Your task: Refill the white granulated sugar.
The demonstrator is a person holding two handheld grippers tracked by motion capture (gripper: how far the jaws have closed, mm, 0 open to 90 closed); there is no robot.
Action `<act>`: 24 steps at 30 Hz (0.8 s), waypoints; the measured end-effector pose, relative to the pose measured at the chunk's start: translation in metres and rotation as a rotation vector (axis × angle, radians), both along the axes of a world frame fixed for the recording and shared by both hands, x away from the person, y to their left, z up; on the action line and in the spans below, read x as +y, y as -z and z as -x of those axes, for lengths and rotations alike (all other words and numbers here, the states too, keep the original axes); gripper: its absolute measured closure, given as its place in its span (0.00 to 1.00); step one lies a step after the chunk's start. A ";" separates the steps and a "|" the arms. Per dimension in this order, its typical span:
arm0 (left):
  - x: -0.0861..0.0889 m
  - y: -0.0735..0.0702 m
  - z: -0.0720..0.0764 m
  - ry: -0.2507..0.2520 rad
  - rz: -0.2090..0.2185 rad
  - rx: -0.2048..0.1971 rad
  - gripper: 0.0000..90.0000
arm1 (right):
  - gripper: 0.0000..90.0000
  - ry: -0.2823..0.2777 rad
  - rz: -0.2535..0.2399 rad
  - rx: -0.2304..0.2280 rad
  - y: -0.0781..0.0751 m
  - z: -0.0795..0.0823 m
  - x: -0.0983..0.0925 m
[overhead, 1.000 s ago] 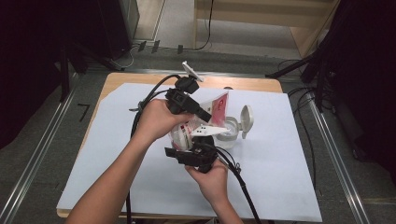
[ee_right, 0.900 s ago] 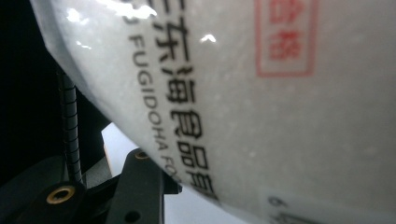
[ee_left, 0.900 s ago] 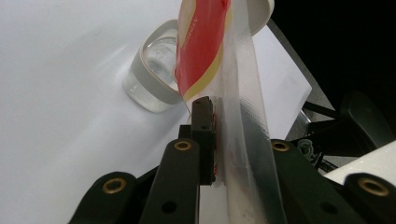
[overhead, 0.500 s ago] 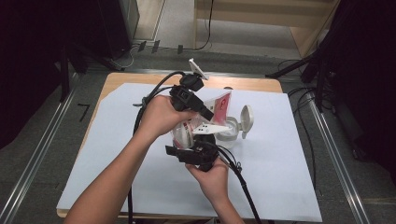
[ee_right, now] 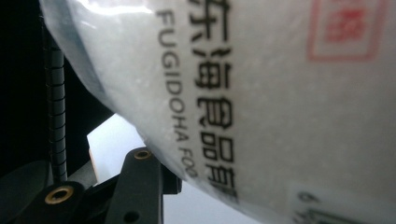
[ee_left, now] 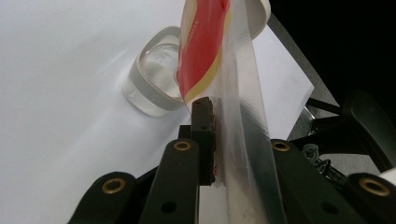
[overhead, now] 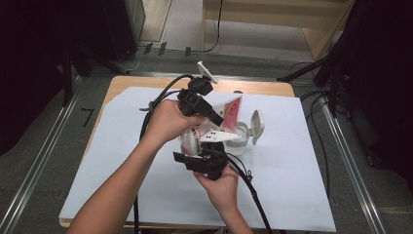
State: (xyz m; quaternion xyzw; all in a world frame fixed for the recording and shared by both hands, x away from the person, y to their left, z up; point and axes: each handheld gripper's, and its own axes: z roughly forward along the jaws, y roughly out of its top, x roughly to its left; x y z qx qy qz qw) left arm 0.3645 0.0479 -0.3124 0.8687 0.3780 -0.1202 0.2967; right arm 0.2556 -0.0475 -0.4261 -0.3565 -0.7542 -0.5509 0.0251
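- Left gripper (overhead: 214,116): black housing, with a grey three-cornered plate (overhead: 206,72) mounted on top; brass-ringed screw holes (ee_left: 182,146) are seen at the jaw bases.
- Right gripper (overhead: 207,155): black body.
- Thick black cables (overhead: 158,97) are trailed from both grippers.
- Forearms are bare; no sleeves are worn.

- Bag (overhead: 229,113): red w/ cream edge, clear seal strip, black print on white
- Jar (ee_left: 154,77): clear, white lid (overhead: 256,126)
- Grippers: blk, brass rivets
- Table sheet (overhead: 302,161): white
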 end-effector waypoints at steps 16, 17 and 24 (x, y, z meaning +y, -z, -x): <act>-0.007 -0.005 -0.001 0.007 -0.031 -0.016 0.91 | 0.67 0.008 -0.037 -0.008 -0.003 -0.001 -0.002; -0.007 -0.005 -0.001 0.007 -0.031 -0.016 0.92 | 0.67 0.008 -0.037 -0.008 -0.003 -0.001 -0.002; -0.008 -0.005 -0.001 0.019 -0.041 -0.031 0.93 | 0.68 0.012 -0.018 -0.019 -0.003 0.001 -0.002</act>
